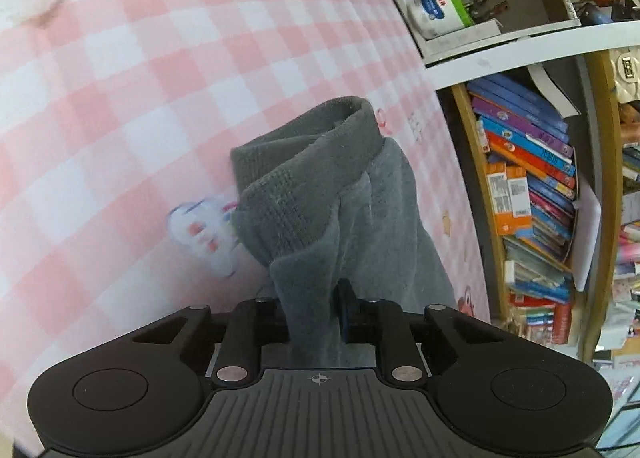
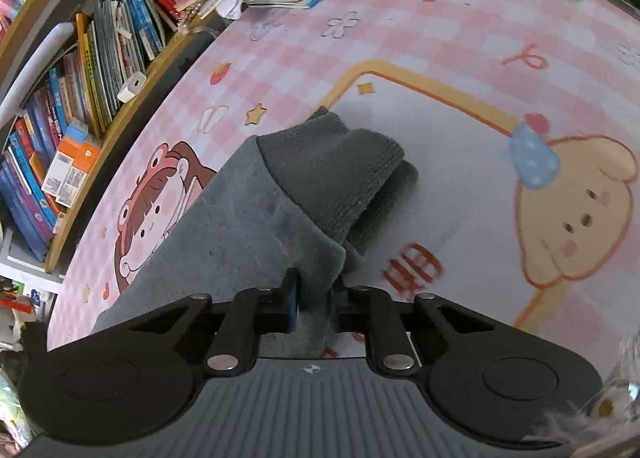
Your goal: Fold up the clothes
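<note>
Both tools are pinched tight on the grey garment (image 1: 360, 218): left tool (image 1: 314, 322), right tool (image 2: 314, 308), its ribbed cuffs drooping over the pink checked table (image 1: 140, 78).

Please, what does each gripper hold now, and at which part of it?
Both pinch the grey garment near its ribbed band: left gripper and right gripper each grip a bunched fold of the fleece fabric just below it.

looks like a home study/kid's rm. pink gingham cartoon desk mat (image 2: 460, 38), crammed bookshelf (image 1: 532, 194) w/ kids' books. pen holder (image 1: 460, 2) & bottles on the shelf above.
</note>
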`<control>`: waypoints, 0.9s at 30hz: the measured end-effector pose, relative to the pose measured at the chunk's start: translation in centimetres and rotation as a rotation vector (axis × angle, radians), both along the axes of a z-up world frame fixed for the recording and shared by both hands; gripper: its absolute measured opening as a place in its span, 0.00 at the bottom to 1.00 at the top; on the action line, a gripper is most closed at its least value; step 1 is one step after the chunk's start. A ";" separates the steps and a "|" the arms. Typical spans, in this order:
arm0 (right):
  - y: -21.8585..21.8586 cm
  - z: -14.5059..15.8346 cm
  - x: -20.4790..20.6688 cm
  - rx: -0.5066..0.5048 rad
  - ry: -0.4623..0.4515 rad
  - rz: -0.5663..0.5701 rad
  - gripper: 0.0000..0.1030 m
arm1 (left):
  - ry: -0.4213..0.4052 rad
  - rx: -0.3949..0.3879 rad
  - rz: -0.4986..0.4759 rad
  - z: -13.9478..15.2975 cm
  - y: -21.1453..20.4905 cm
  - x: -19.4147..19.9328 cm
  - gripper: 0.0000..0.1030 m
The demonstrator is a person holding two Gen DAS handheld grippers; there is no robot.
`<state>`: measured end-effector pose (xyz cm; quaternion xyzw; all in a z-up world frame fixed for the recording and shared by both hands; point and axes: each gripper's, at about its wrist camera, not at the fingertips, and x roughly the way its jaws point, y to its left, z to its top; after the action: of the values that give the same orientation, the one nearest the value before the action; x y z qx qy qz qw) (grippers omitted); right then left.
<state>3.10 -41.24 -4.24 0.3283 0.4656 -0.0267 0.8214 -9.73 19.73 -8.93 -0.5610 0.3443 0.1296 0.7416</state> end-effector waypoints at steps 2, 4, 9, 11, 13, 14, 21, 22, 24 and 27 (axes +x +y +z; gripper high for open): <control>0.7 0.1 0.7 -0.017 -0.011 0.008 0.11 | -0.050 0.035 -0.017 1.4 0.0 1.2 0.12; 1.3 0.2 1.1 -0.025 -0.023 0.019 0.11 | -0.170 0.075 -0.051 4.0 -0.4 1.8 0.12; 2.2 0.2 1.0 -0.030 -0.042 0.043 0.11 | -0.398 0.081 -0.088 7.9 -0.8 0.5 0.10; 2.1 0.1 0.9 -0.021 -0.046 0.039 0.11 | -0.306 0.089 -0.036 6.3 0.1 -0.2 0.10; 2.1 0.0 0.9 -0.007 -0.048 0.039 0.11 | -0.136 0.095 -0.008 3.0 1.0 -0.4 0.10; 2.2 0.0 1.0 0.000 -0.052 0.046 0.11 | -0.063 0.094 -0.001 1.5 1.3 -0.4 0.09; 2.8 3.5 1.0 -0.002 -0.171 0.060 0.10 | -0.099 0.081 0.002 1.2 0.9 -1.5 0.09; 2.8 4.3 0.6 0.003 -0.214 0.070 0.10 | -0.105 0.080 -0.003 1.4 0.9 -1.7 0.10; 3.0 4.8 0.3 -0.019 -0.226 0.078 0.09 | -0.093 0.076 -0.005 1.2 0.9 -2.0 0.10; 2.8 2.5 1.1 -0.069 -0.102 0.064 0.09 | -0.072 0.045 0.005 0.3 1.0 -1.9 0.10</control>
<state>4.18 -38.39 -1.76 0.2857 0.4322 0.0001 0.8553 -11.62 20.78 -8.62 -0.5491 0.3130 0.1188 0.7658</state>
